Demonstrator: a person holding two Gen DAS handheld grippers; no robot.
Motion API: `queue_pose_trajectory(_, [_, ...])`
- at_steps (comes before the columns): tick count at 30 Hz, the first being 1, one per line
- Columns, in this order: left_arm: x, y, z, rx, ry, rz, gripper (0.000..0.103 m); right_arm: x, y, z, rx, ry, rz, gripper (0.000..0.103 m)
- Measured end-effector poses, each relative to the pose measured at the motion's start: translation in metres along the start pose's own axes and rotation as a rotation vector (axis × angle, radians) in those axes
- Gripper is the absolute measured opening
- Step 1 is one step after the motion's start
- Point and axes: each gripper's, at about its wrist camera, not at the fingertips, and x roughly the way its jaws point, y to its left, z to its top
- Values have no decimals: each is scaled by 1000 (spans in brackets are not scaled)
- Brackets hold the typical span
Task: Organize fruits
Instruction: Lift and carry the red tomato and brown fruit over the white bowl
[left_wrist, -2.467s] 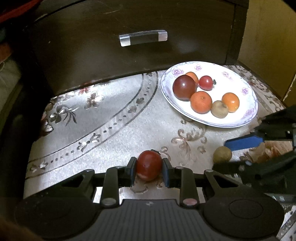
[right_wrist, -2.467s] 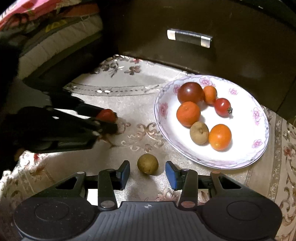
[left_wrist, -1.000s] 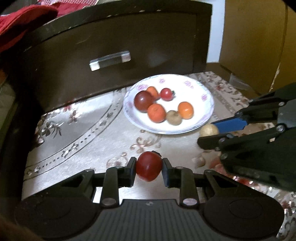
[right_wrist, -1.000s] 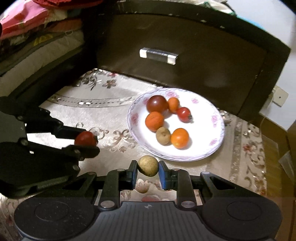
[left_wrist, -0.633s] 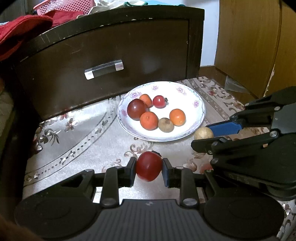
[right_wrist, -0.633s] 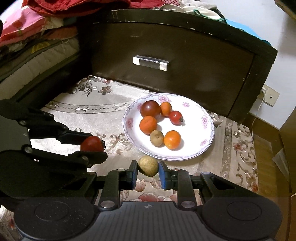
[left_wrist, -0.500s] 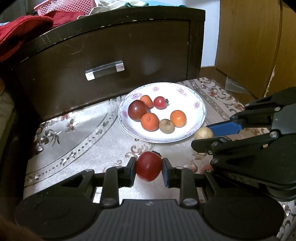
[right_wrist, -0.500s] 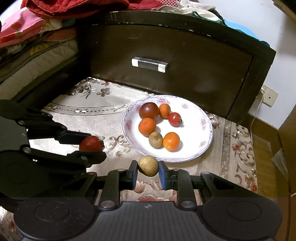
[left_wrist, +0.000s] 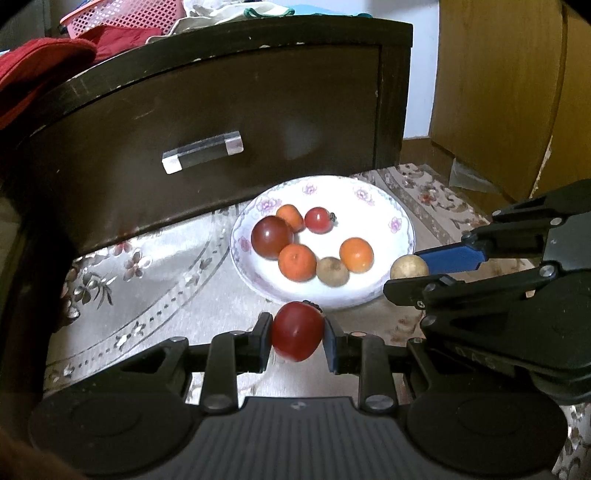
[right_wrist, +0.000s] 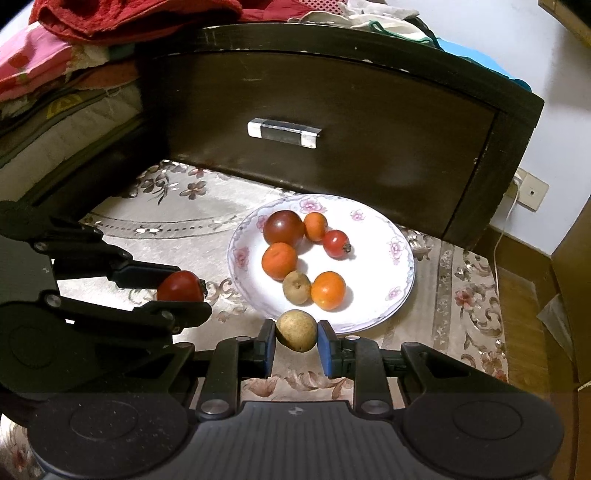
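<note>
The left gripper (left_wrist: 297, 338) holds a red tomato (left_wrist: 297, 331) squarely between its 2 fingers (left_wrist: 263, 341), pads pressed to both sides, just short of the plate's near rim. The right gripper (right_wrist: 296, 341) clamps a tan-brown fruit (right_wrist: 296, 329) the same way, also at the near rim. Beyond them the white flowered plate (right_wrist: 384, 295) rests on the embroidered cloth (right_wrist: 177, 236) and carries 6 fruits: 3 orange ones, 1 brown one, 1 dark tomato and 1 small red tomato. Behind the plate stands a dark drawer front (right_wrist: 332, 147) with a clear handle (right_wrist: 283, 132).
</note>
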Motion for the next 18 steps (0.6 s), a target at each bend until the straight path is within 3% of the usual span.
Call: queue_pose_trajectory(18, [46,13,35,-22,-25,16,34,39,-35,26,64,-5,-3,22])
